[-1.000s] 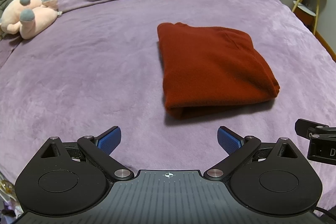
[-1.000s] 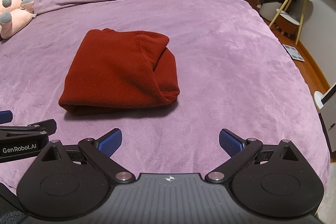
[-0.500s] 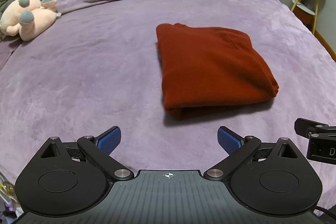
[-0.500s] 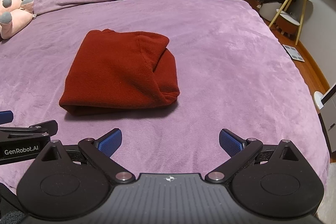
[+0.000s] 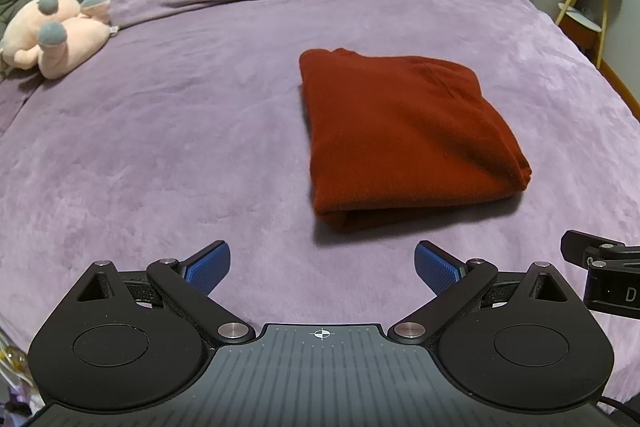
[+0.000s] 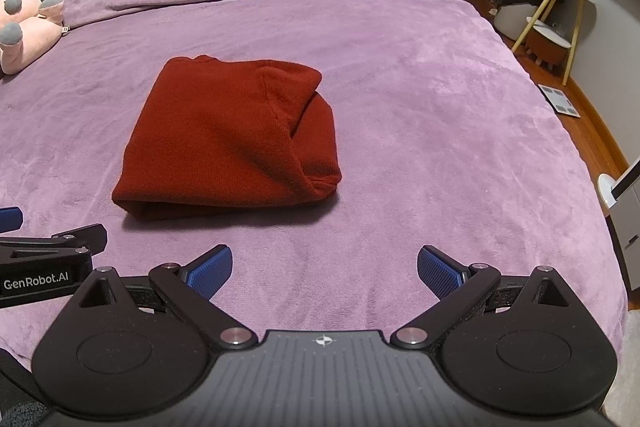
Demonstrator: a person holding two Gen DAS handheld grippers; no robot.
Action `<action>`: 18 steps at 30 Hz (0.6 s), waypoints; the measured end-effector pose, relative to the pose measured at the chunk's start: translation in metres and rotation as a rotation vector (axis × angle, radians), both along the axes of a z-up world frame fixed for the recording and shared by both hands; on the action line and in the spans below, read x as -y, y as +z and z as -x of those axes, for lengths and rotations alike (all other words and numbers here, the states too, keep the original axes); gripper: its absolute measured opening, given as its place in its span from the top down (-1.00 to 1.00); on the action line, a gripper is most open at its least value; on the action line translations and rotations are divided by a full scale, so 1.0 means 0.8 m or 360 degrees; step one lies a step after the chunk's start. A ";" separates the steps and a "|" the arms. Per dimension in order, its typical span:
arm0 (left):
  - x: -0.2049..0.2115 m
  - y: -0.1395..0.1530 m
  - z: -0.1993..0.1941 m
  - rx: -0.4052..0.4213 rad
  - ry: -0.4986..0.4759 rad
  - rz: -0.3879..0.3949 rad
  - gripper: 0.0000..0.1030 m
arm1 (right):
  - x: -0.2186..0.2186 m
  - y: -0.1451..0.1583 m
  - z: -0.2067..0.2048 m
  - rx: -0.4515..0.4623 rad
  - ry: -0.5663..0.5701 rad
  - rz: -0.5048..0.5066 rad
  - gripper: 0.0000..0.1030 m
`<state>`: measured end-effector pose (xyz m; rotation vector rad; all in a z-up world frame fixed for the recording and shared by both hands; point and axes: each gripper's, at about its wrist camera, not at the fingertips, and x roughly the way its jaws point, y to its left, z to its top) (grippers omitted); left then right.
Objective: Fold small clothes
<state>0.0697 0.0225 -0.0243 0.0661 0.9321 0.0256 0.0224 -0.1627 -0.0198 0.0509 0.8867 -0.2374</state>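
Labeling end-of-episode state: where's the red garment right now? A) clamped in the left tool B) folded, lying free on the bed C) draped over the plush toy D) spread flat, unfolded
B: the red garment lies as a folded bundle on the purple bed, ahead of both open tools, left tool and right tool, touching neither.

Our 2 grippers, side by side and level. Left gripper (image 5: 322, 265): jaws spread wide, blue pads (image 5: 210, 264) facing inward, nothing between them. Right gripper (image 6: 325, 267): jaws equally wide, empty. Each wrist view catches the other unit at its inner edge: the right gripper (image 5: 600, 277), the left gripper (image 6: 48, 259).
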 end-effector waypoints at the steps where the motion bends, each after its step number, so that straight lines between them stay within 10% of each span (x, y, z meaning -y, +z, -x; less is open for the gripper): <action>1: 0.000 0.000 0.000 -0.0002 0.0000 0.0003 -0.97 | 0.000 0.000 0.000 0.0000 0.0000 0.0001 -0.92; 18: 0.005 -0.005 0.003 0.0015 -0.0034 -0.0068 -0.99 | -0.001 0.000 0.001 -0.0006 -0.0016 -0.0003 -0.92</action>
